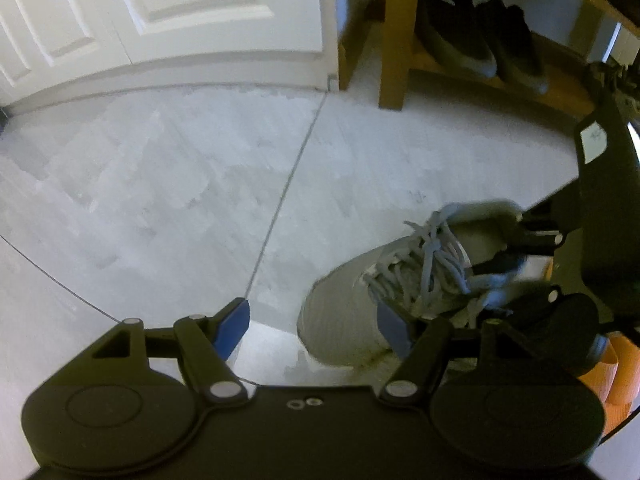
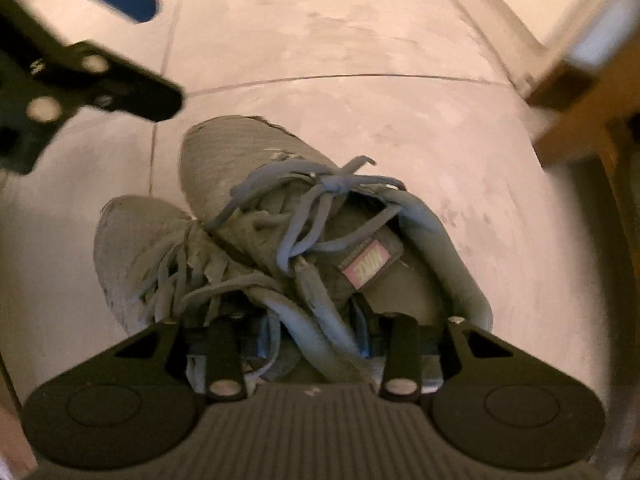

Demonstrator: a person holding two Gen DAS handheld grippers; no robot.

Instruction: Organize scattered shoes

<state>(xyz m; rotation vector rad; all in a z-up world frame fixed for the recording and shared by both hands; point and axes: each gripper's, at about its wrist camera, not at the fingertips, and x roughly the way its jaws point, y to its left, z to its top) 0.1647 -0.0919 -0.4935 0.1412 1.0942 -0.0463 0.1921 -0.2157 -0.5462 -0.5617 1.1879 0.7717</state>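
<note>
Two grey laced sneakers lie side by side in the right wrist view, one (image 2: 256, 168) with a pink tongue label and one (image 2: 140, 248) to its left. My right gripper (image 2: 312, 340) is shut on both sneakers' heel collars, its pads hidden among laces. In the left wrist view a grey sneaker (image 1: 360, 304) sits low right. My left gripper (image 1: 316, 332) is open and empty, its right blue pad (image 1: 394, 330) against the sneaker's side. The right gripper's body (image 1: 560, 248) is at that sneaker's heel.
A wooden shoe rack (image 1: 394, 36) stands at the back right, with a pair of dark shoes (image 1: 480, 36) on its low shelf. A white panelled door (image 1: 160, 12) is at the back left. Pale floor tiles (image 1: 160, 200) spread between. The rack's leg (image 2: 580, 92) shows at right.
</note>
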